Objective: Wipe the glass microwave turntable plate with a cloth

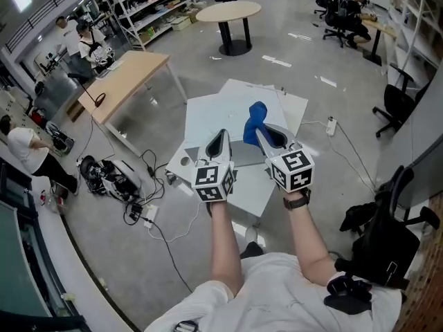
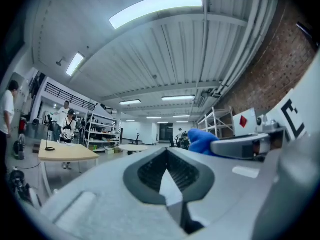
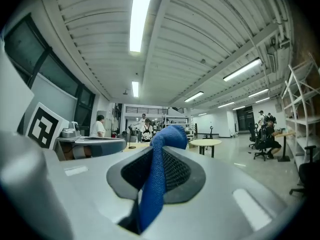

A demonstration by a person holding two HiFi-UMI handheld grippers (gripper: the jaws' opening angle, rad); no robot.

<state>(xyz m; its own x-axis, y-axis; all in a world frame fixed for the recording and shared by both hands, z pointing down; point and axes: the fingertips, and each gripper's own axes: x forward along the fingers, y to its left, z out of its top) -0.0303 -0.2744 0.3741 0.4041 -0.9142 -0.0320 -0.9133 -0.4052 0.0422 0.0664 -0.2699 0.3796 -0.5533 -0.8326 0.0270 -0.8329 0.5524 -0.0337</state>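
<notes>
In the head view both grippers are lifted high above a white table (image 1: pixel 208 116), jaws tilted upward. My right gripper (image 1: pixel 266 136) is shut on a blue cloth (image 1: pixel 255 120), which sticks up past the tips. In the right gripper view the blue cloth (image 3: pixel 154 184) runs up the seam of the right gripper (image 3: pixel 159 156) and folds over at the top. My left gripper (image 1: pixel 220 142) is to its left, shut, with nothing seen in it; the left gripper view shows the left gripper (image 2: pixel 167 159) pointing at the ceiling. I cannot make out a glass turntable plate in any view.
A wooden desk (image 1: pixel 128 75) stands to the left and a round table (image 1: pixel 228 10) farther back. Cables and gear (image 1: pixel 114 178) lie on the floor at the left. A black office chair (image 1: pixel 396 106) and a dark bag (image 1: pixel 377 244) are on the right. People stand at the far left.
</notes>
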